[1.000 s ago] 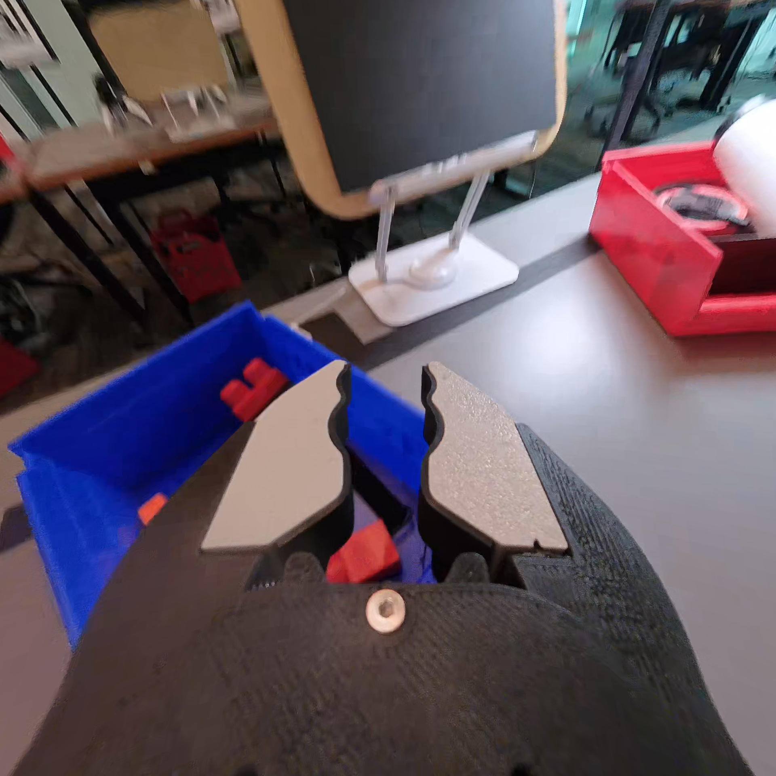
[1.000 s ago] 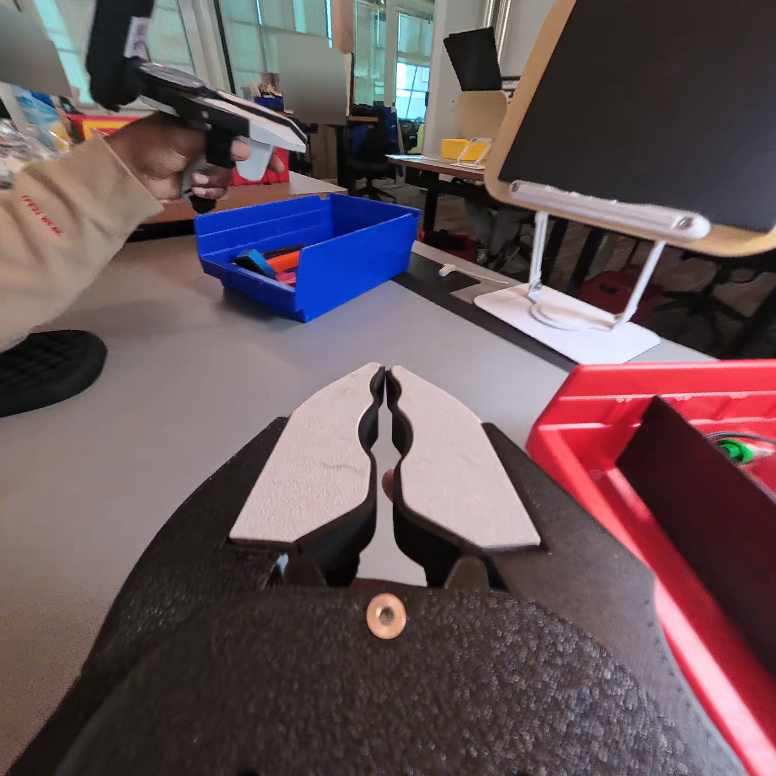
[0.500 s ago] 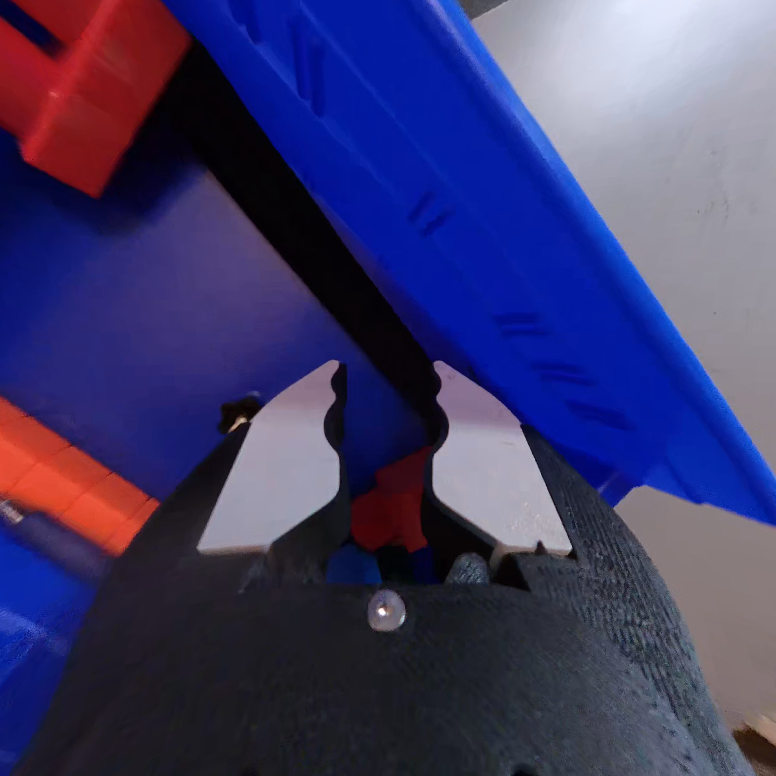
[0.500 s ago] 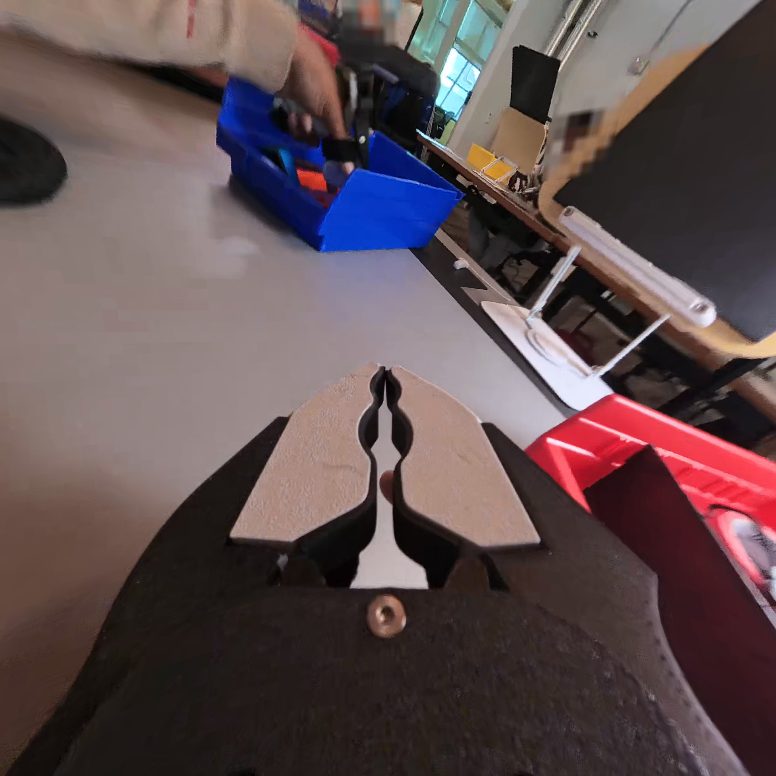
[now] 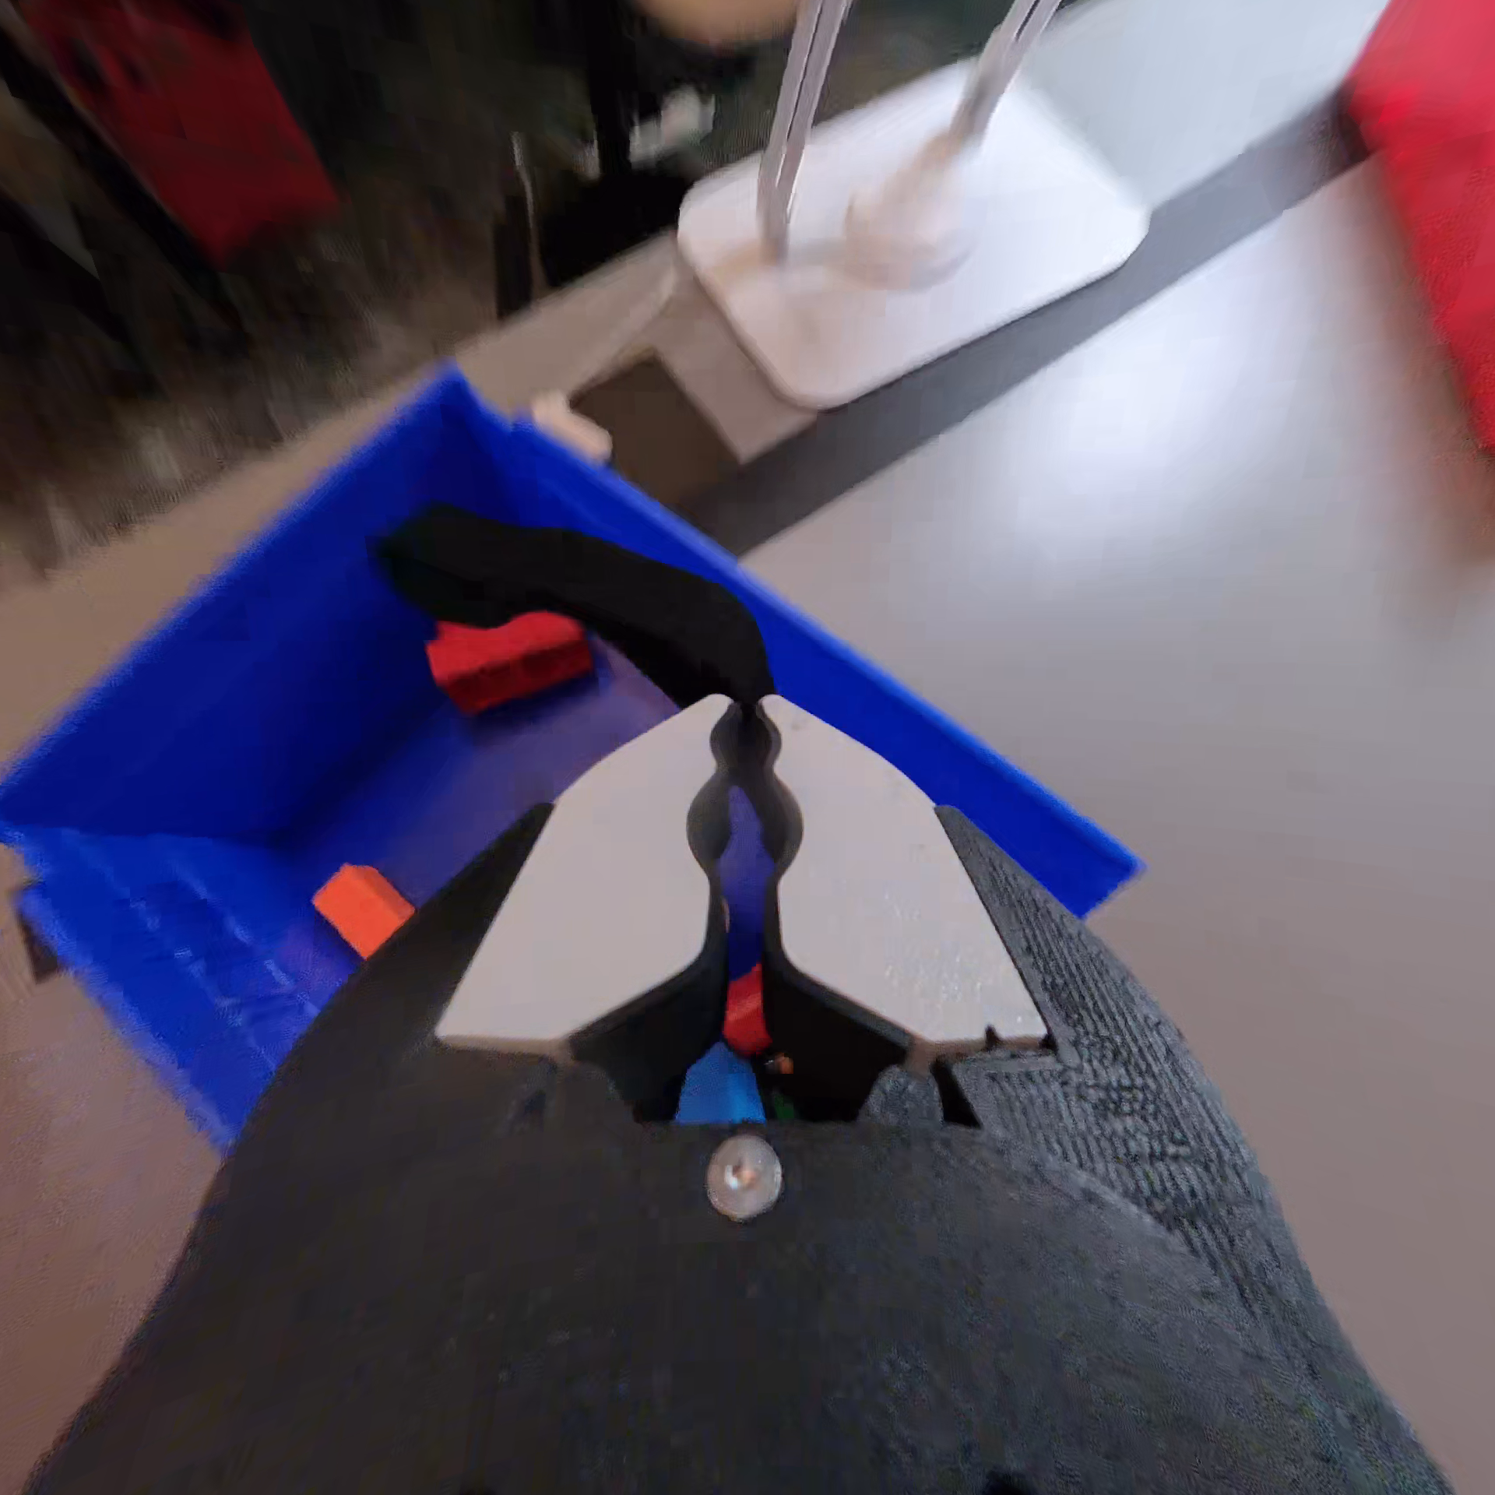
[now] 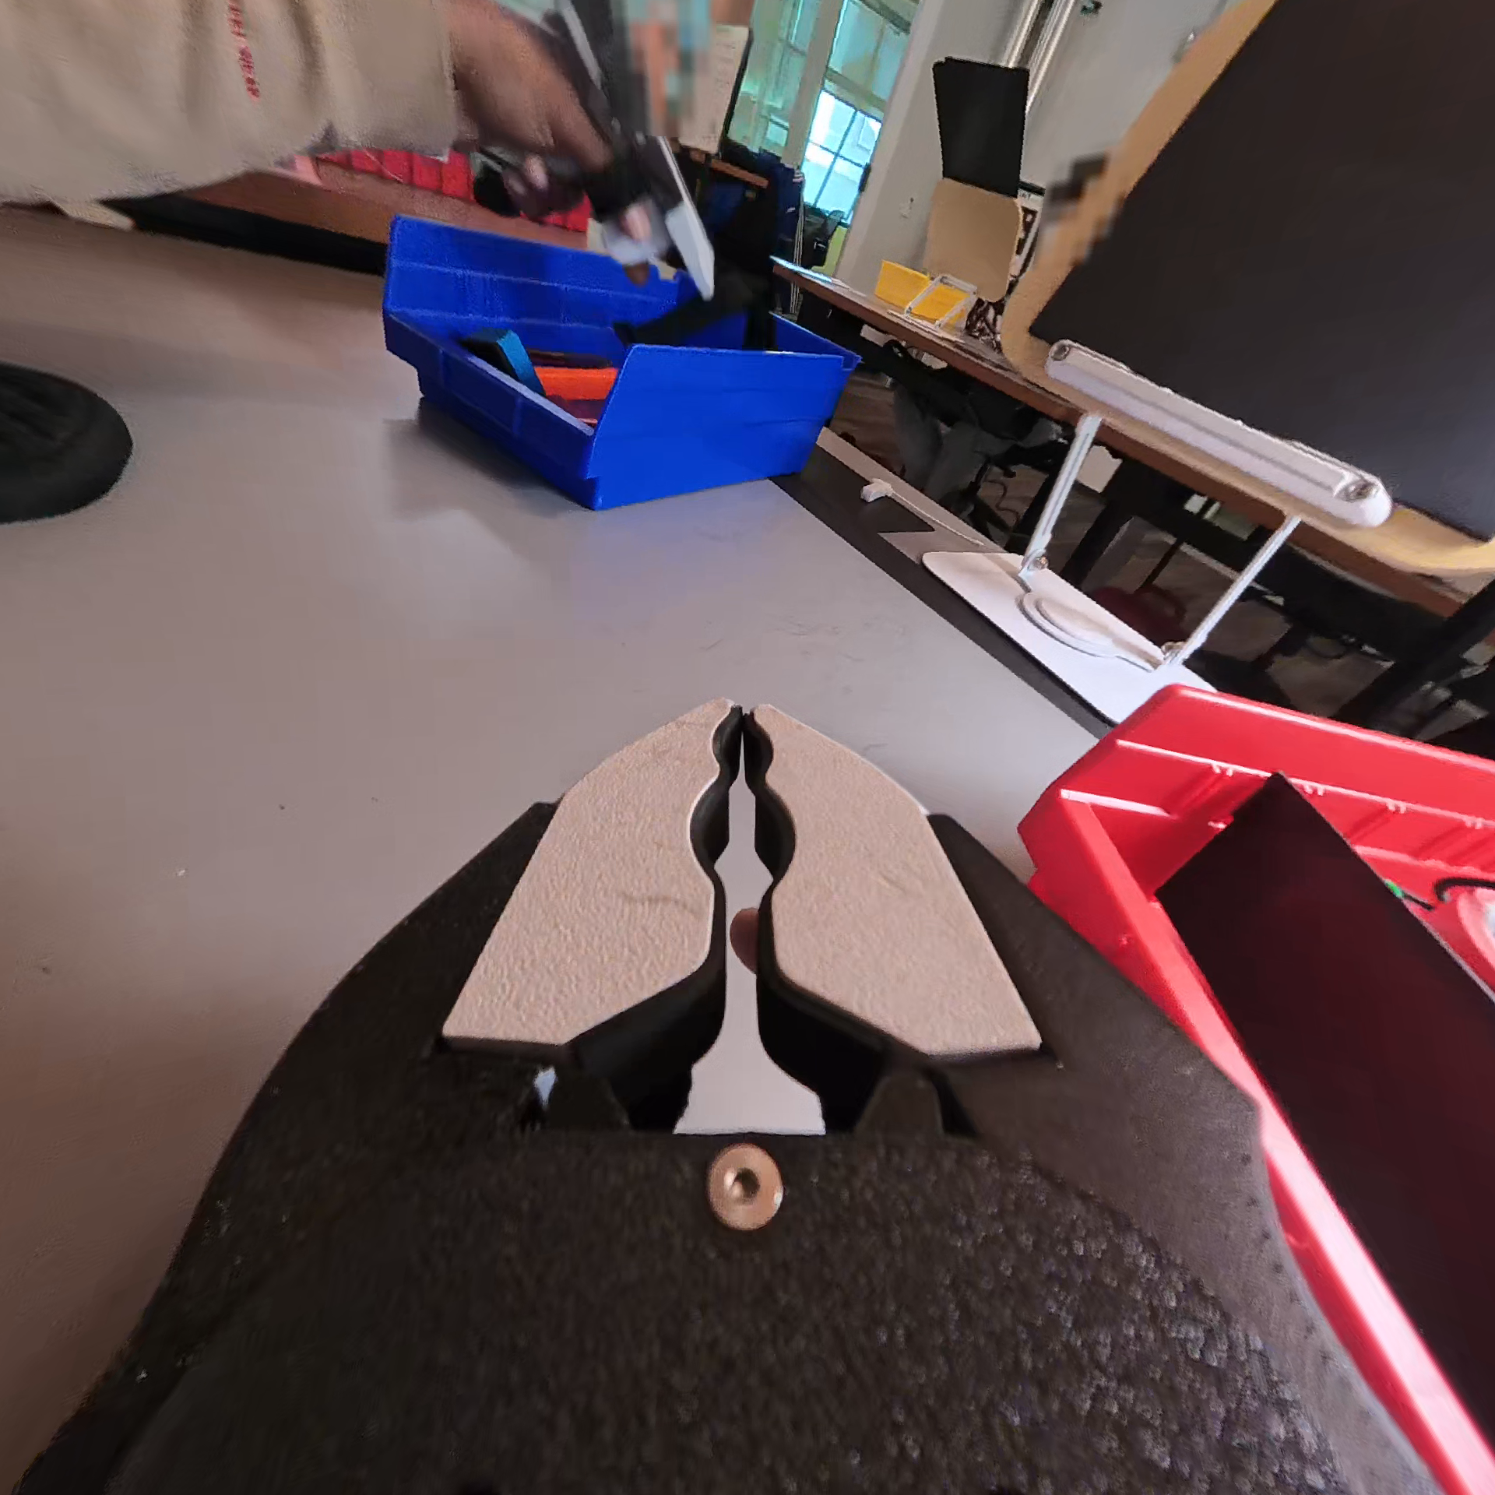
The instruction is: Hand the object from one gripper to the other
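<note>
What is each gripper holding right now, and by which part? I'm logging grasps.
The left gripper pinches a curved black strip by its near end, over the blue bin. The right gripper is shut and holds nothing.

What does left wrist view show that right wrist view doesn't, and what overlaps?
Left only: the left gripper shut on a black curved part, pinched at the tips over the bin; red blocks inside. Right only: the right gripper shut and empty, a person's sleeve, a black pad. Both: blue bin, white stand base, red bin.
</note>
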Motion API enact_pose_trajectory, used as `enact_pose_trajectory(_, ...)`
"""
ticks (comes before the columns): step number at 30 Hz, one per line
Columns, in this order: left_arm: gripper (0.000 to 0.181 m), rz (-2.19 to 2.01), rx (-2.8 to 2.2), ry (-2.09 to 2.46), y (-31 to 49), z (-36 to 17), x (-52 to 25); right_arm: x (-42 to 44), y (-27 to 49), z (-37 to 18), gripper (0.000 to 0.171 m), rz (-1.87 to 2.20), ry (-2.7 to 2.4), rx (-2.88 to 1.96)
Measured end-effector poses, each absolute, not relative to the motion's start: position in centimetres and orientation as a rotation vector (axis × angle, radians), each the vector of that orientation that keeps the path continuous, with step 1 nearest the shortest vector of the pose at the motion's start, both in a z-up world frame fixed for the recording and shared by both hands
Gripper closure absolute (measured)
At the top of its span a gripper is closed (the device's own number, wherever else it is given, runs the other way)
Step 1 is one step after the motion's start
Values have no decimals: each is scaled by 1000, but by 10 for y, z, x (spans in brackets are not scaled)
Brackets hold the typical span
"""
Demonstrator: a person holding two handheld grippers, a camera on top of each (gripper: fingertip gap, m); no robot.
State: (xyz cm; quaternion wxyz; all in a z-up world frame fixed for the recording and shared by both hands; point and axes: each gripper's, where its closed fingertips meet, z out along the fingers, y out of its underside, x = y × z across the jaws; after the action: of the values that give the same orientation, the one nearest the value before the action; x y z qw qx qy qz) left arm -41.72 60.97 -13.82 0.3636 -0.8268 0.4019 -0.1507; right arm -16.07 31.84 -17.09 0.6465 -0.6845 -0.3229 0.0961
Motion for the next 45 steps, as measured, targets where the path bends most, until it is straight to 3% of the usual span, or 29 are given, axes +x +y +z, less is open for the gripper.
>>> enact_pose_trajectory(1,179,-412,-2042,1028,600,-116,-415,-161,319,-171,171,237,-718,-1562)
enact_pose_trajectory(5,180,-497,-1719,1027,544,-40,-400,-174,323,-166,171,333,-675,-1559)
enact_pose_trajectory(10,180,-687,-1384,1090,466,13,-363,-214,328,-118,161,514,-646,-1489)
enact_pose_trajectory(15,180,-915,-1209,1259,396,22,-303,-254,344,-34,120,700,-657,-1369)
enact_pose_trajectory(17,180,-954,-1169,1336,376,19,-283,-263,353,-1,114,713,-680,-1320)
enact_pose_trajectory(19,180,-1008,-1140,1385,360,13,-271,-267,362,19,118,688,-719,-1298)
enact_pose_trajectory(22,180,-1041,-1133,1427,350,-3,-265,-273,357,16,163,694,-845,-1285)
enact_pose_trajectory(23,179,-1051,-1135,1440,350,-8,-265,-272,357,10,165,668,-861,-1283)
enact_pose_trajectory(24,178,-1074,-1131,1447,349,-12,-266,-270,357,5,165,663,-871,-1274)
enact_pose_trajectory(27,149,-1207,-1159,1433,349,-17,-266,-255,354,14,166,842,-768,-1271)
enact_pose_trajectory(30,142,-1342,-1200,1472,338,-28,-257,-240,349,28,166,999,-680,-1253)
enact_pose_trajectory(31,143,-1365,-1212,1488,334,-32,-252,-238,347,31,166,1029,-670,-1243)
enact_pose_trajectory(34,171,-1430,-1243,1491,325,-40,-241,-240,346,30,166,1106,-653,-1263)
enact_pose_trajectory(37,174,-1465,-1229,1427,327,-35,-236,-234,352,32,165,1106,-589,-1265)
enact_pose_trajectory(40,175,-1442,-1218,1347,336,-29,-237,-225,360,30,147,1092,-533,-1262)
enact_pose_trajectory(45,175,-1495,-1205,1250,342,-22,-238,-241,351,25,132,1246,-603,-1243)
